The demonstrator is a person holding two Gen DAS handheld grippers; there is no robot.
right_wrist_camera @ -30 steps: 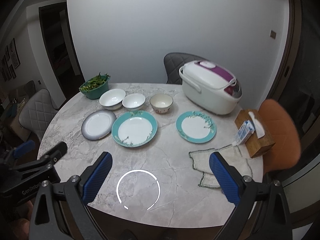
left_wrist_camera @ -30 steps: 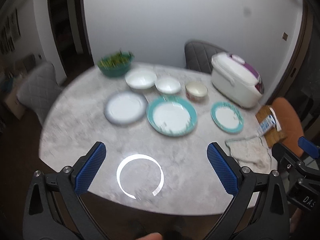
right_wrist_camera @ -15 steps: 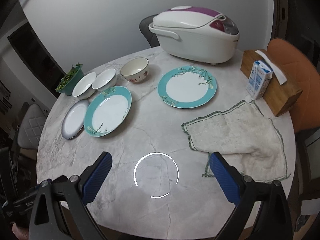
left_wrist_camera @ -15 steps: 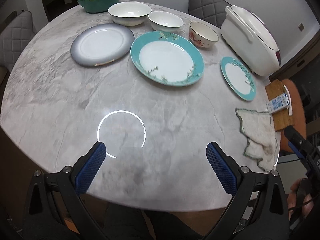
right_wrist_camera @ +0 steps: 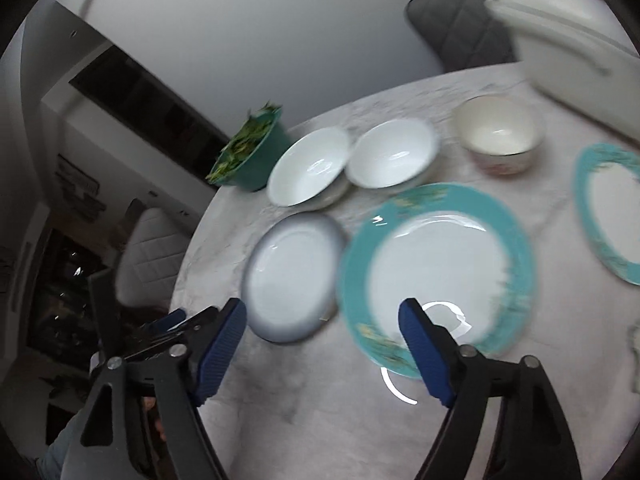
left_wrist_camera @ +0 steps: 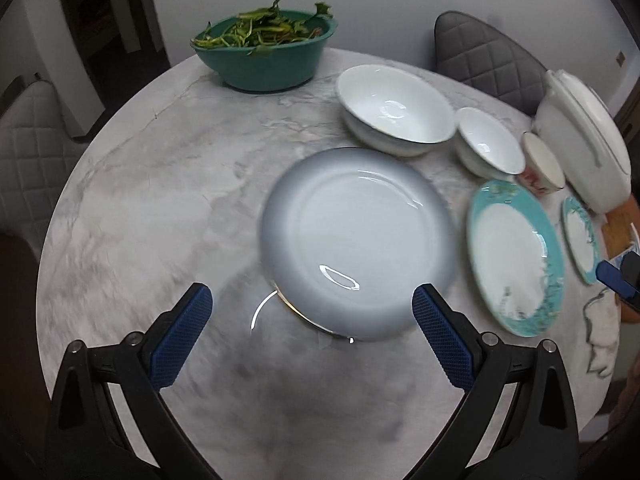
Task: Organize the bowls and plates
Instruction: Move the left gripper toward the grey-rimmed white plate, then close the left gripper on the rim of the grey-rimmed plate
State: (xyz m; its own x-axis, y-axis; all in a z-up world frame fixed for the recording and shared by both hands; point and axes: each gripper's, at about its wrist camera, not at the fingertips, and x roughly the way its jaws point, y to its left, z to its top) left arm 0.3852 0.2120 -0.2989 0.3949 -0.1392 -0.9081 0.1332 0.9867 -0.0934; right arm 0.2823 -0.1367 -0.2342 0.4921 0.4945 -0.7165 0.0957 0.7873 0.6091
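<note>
A grey-rimmed white plate lies flat on the marble table. My left gripper hangs open just above the plate's near edge, touching nothing. To its right lie a large teal-rimmed plate and a small teal plate. Behind them stand a large white bowl, a small white bowl and a cream bowl. My right gripper is closing, its pads apart over the gap between the grey plate and the large teal plate, pressing on nothing.
A green bowl of leafy greens stands at the back left and a white rice cooker at the back right. A cloth lies near the right edge. Chairs ring the table. The left gripper's frame shows beside my right one.
Both grippers have dropped toward the table and closed in on the plates. The left now hangs over the grey plate; the right swung left to the large teal plate, jaws narrower.
</note>
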